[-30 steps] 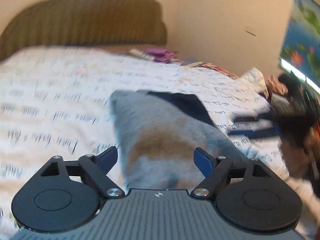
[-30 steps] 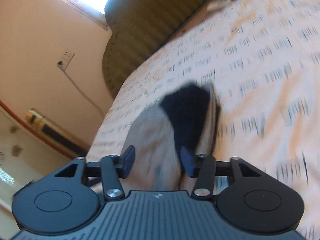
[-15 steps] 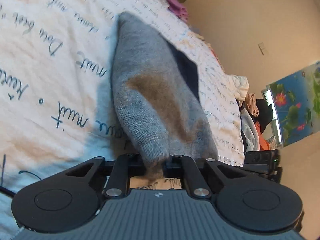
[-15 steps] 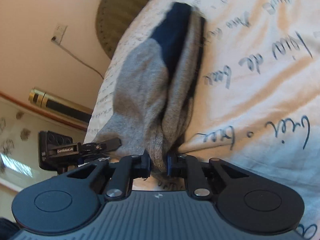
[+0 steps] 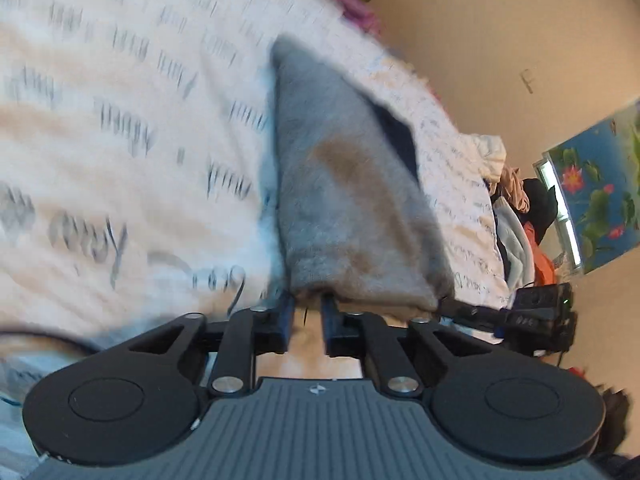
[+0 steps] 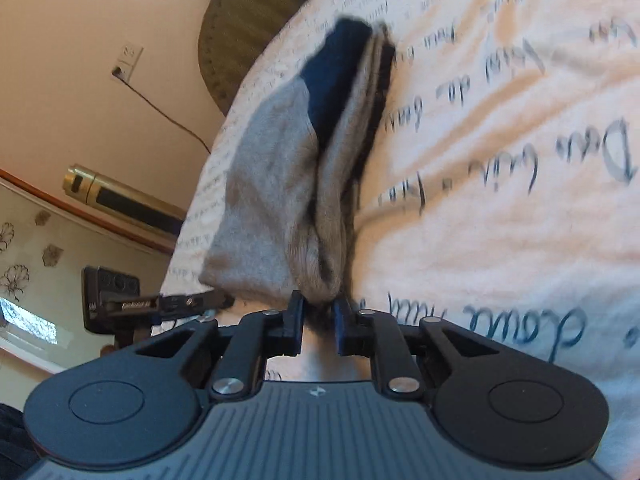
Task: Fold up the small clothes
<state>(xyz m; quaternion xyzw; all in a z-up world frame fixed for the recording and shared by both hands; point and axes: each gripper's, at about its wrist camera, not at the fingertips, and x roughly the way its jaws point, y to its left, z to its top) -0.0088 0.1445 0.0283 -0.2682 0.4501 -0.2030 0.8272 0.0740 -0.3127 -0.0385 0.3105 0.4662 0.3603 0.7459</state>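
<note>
A grey sock point(image 5: 344, 200) with a dark navy patch and a brownish stain lies on the white bedsheet with script print point(image 5: 120, 160). My left gripper point(image 5: 307, 304) is shut on its near edge at the left corner. In the right wrist view the same sock point(image 6: 288, 192) shows bunched, navy part far away. My right gripper point(image 6: 319, 306) is shut on the sock's near edge. The other gripper shows at the right in the left wrist view point(image 5: 532, 312) and at the left in the right wrist view point(image 6: 132, 300).
A pile of clothes point(image 5: 520, 216) lies at the bed's right side below a flower poster point(image 5: 600, 188). An olive headboard point(image 6: 256, 12) stands at the far end. A wall socket with a cable point(image 6: 128, 60) and a gold cylinder point(image 6: 120, 196) are on the left.
A second ago both grippers were open above the sock. They came down and shut on its near edge, and now pull it slightly, with motion blur over the sheet.
</note>
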